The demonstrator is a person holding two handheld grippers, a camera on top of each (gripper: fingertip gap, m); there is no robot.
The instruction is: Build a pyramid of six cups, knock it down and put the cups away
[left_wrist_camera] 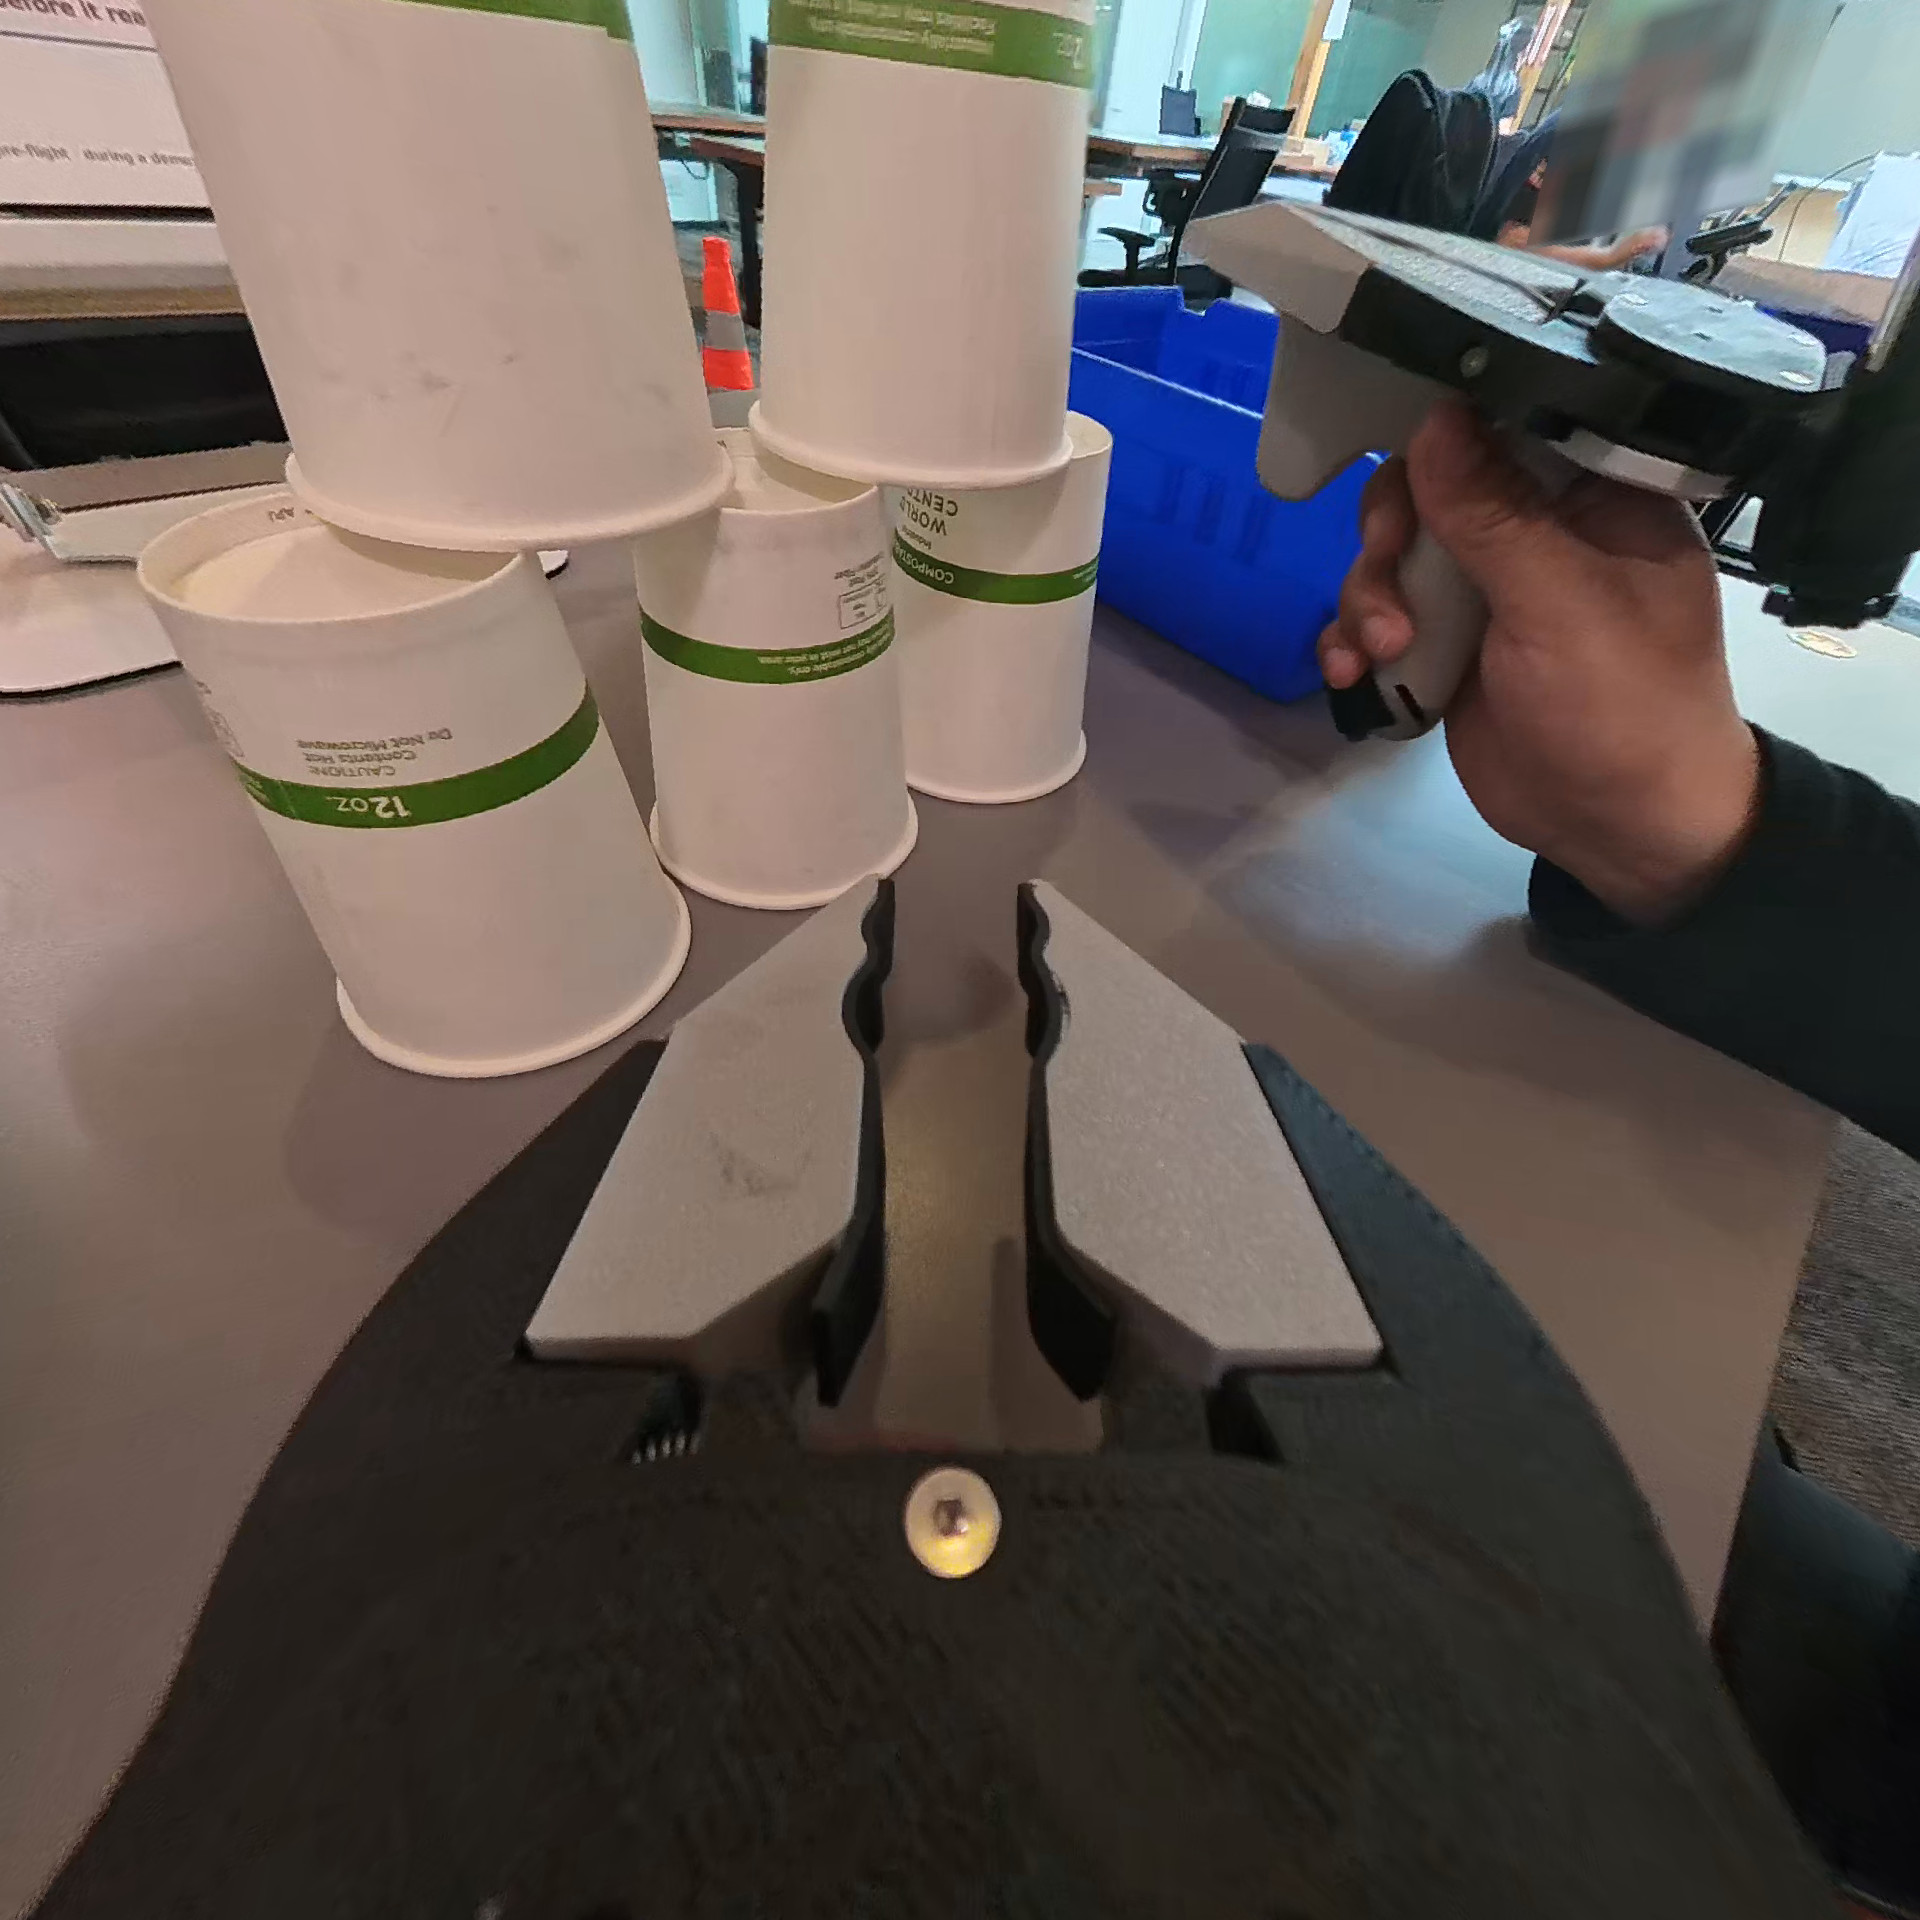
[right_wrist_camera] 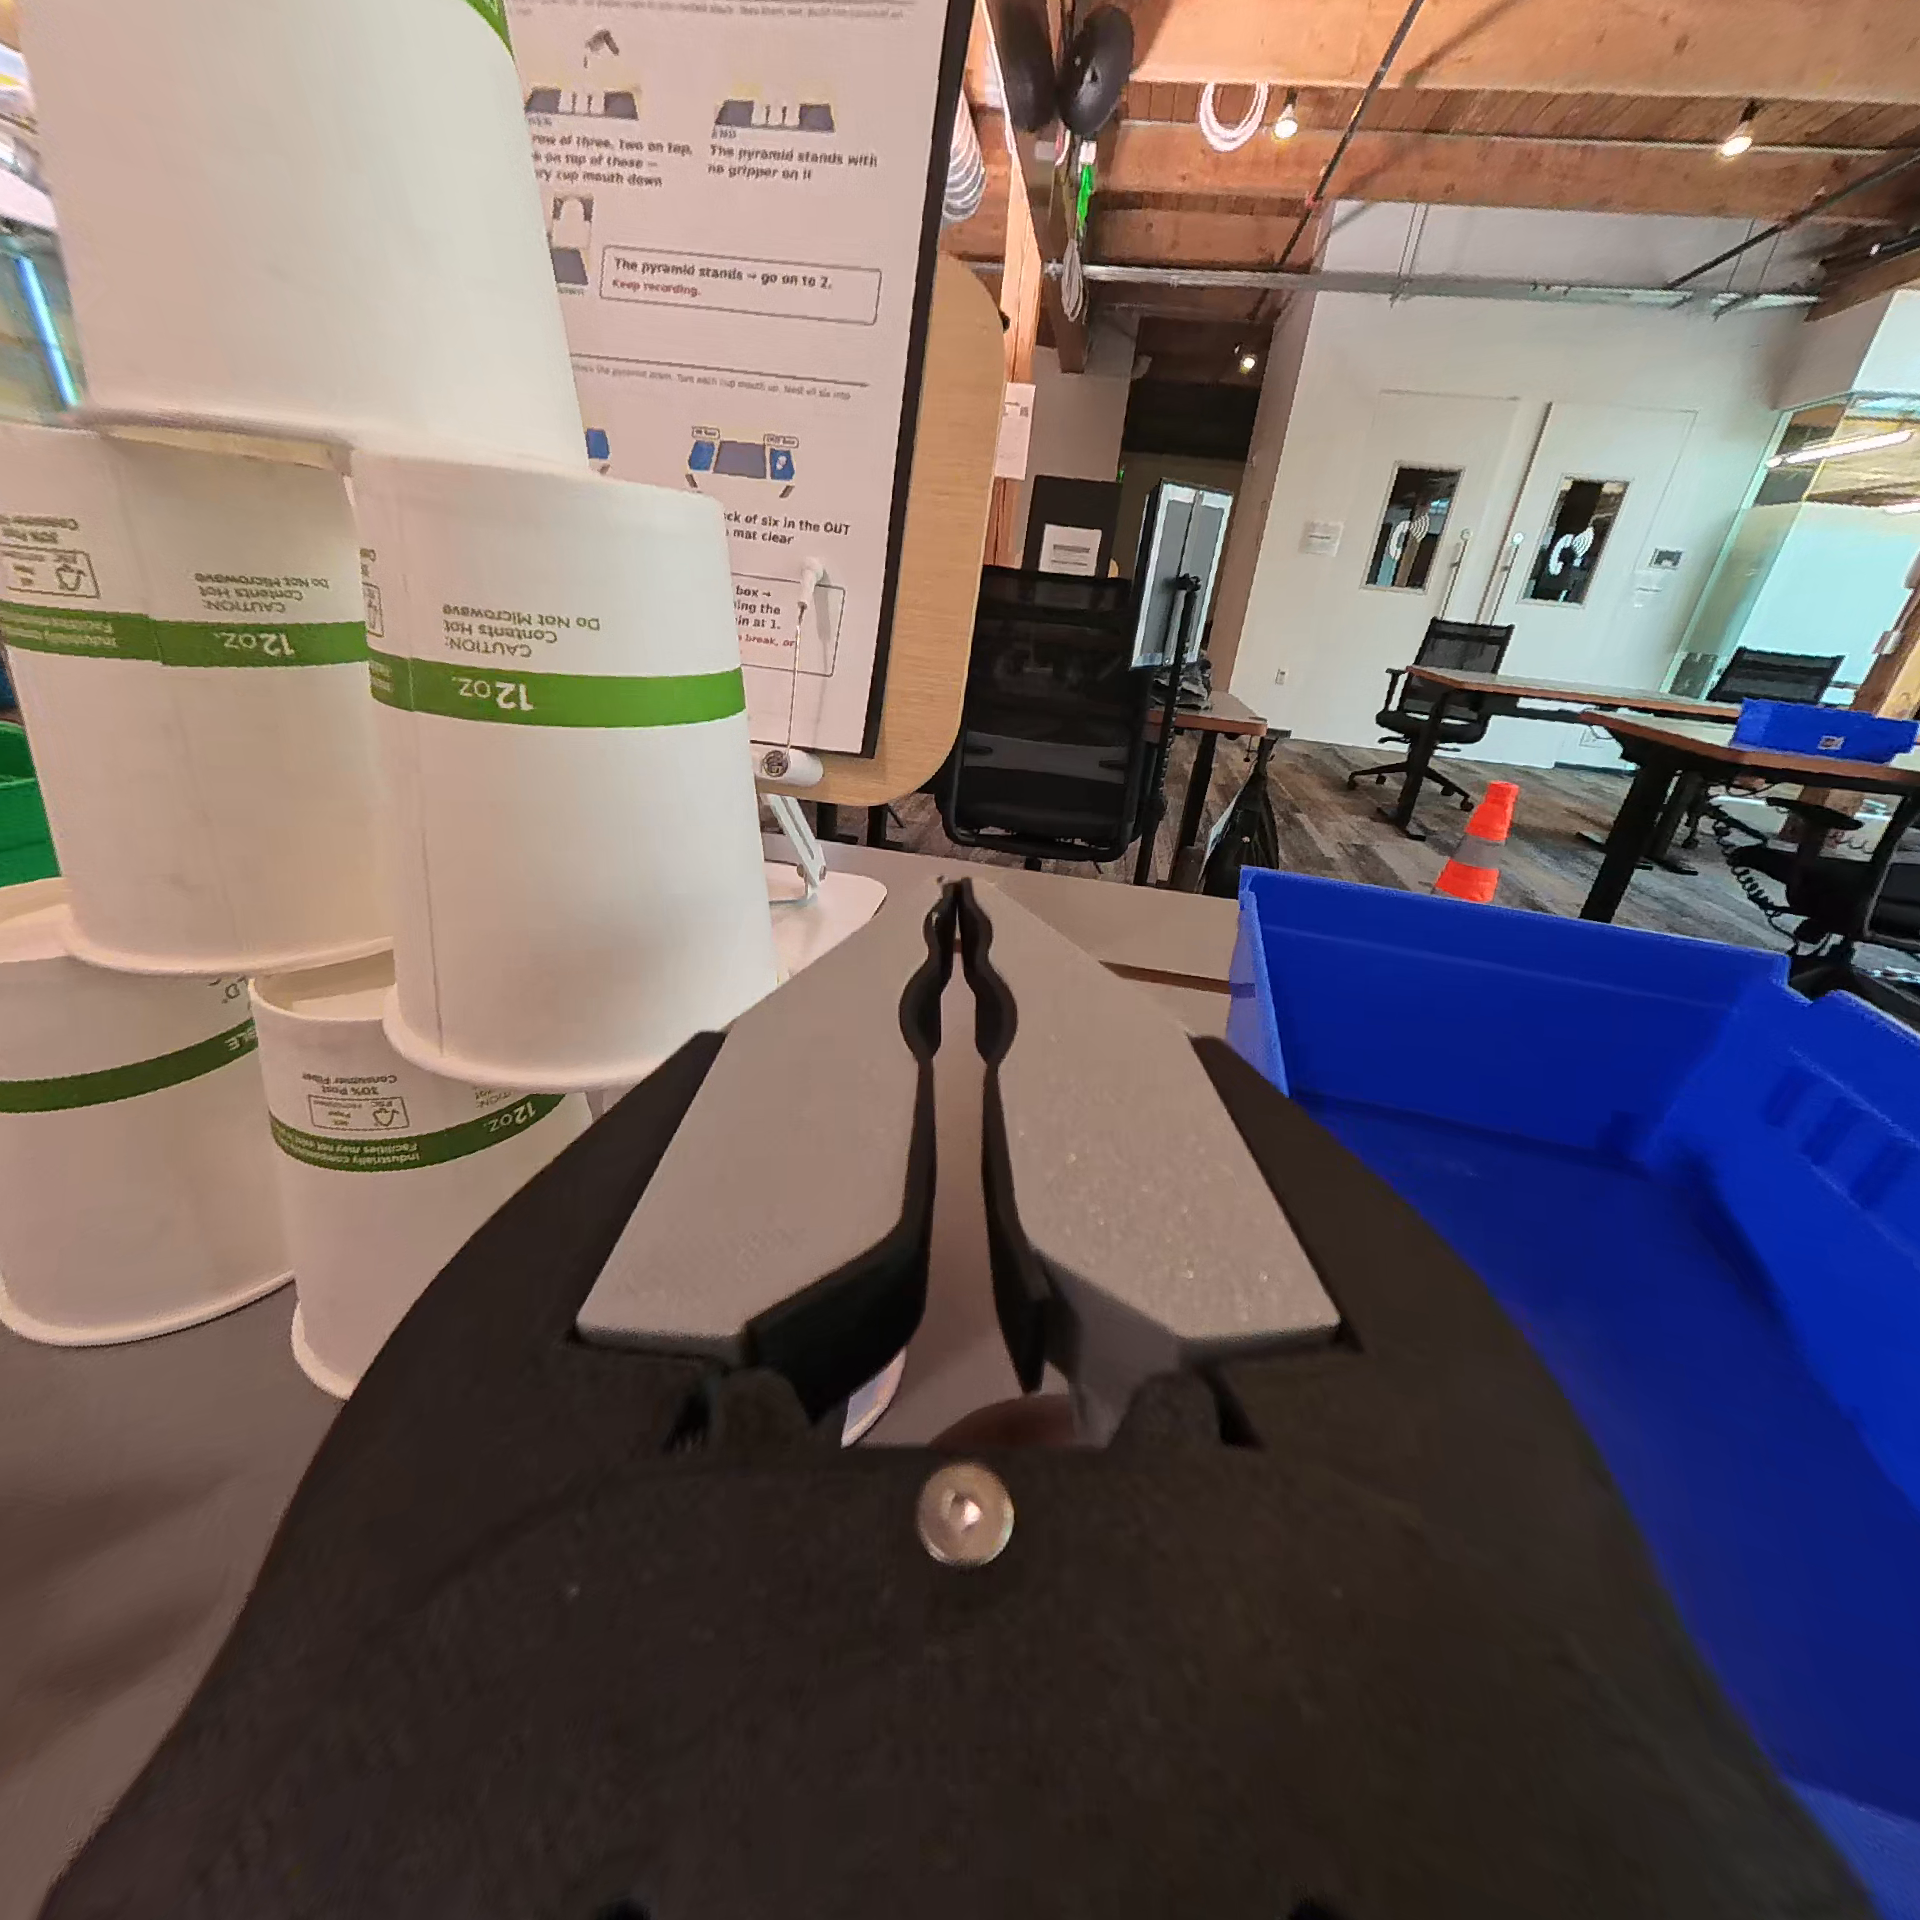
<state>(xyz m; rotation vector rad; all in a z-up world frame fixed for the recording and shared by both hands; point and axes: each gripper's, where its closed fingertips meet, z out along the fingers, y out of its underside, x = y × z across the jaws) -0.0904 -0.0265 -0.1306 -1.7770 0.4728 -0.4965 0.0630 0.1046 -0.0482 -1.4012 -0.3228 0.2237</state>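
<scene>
Cups (left_wrist_camera: 769,665) stacked just beyond the narrowly parted left gripper (left_wrist_camera: 954,904) — right gripper (right_wrist_camera: 958,902) closed, empty.

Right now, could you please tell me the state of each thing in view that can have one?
Left gripper: open, empty, low over the table.
Right gripper: shut, empty, raised beside the stack.
Bottom-row cups: three, mouth down on the table.
Second-row cups: two, mouth down, resting across the cups below.
Top cup: mouth down on the second row.
Blue bin: open, no cups visible inside.
</scene>
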